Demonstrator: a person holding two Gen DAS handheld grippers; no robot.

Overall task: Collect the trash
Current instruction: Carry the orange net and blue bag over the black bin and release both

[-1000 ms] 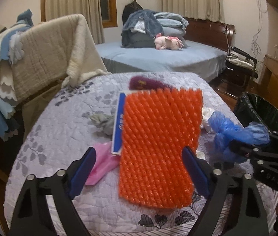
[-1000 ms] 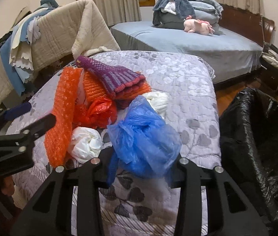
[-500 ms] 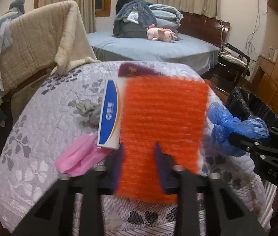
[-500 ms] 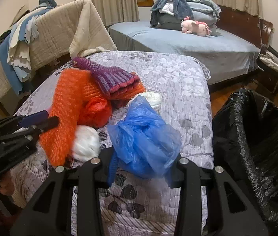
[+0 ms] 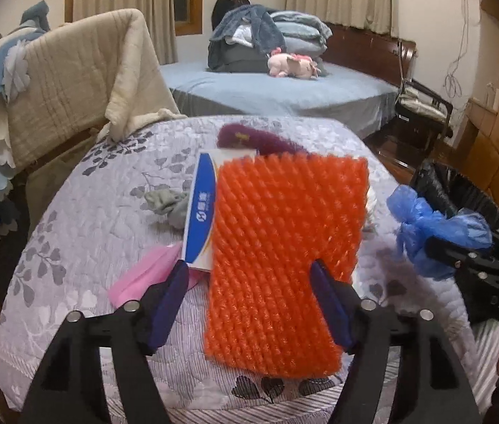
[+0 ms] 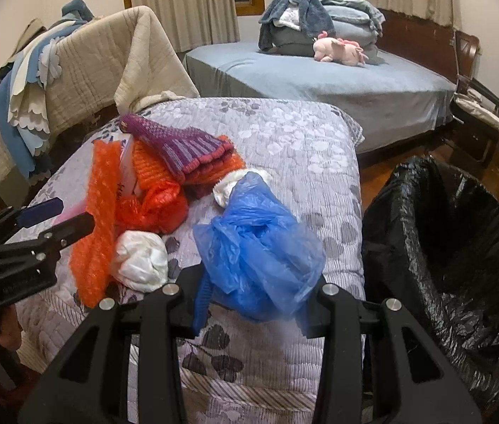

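Observation:
An orange foam net sheet (image 5: 281,254) stands on edge on the quilted table; it also shows in the right wrist view (image 6: 95,226). My left gripper (image 5: 249,293) is open, its blue pads on either side of the sheet's lower part, apart from it. My right gripper (image 6: 253,296) is shut on a crumpled blue plastic bag (image 6: 260,243), also seen in the left wrist view (image 5: 429,229). A black-lined trash bin (image 6: 461,247) stands right of the table.
On the table (image 5: 83,233) lie a blue-white box (image 5: 201,215), pink plastic (image 5: 143,275), a grey rag (image 5: 168,205), a purple knit hat (image 6: 182,148), a red bag (image 6: 157,205) and white wads (image 6: 140,261). A blanket-draped chair (image 5: 72,81) stands left, a bed (image 5: 284,88) behind.
My left gripper closed around the orange sheet half a second ago and has opened again, now narrower than a second ago. The right gripper still holds the blue bag.

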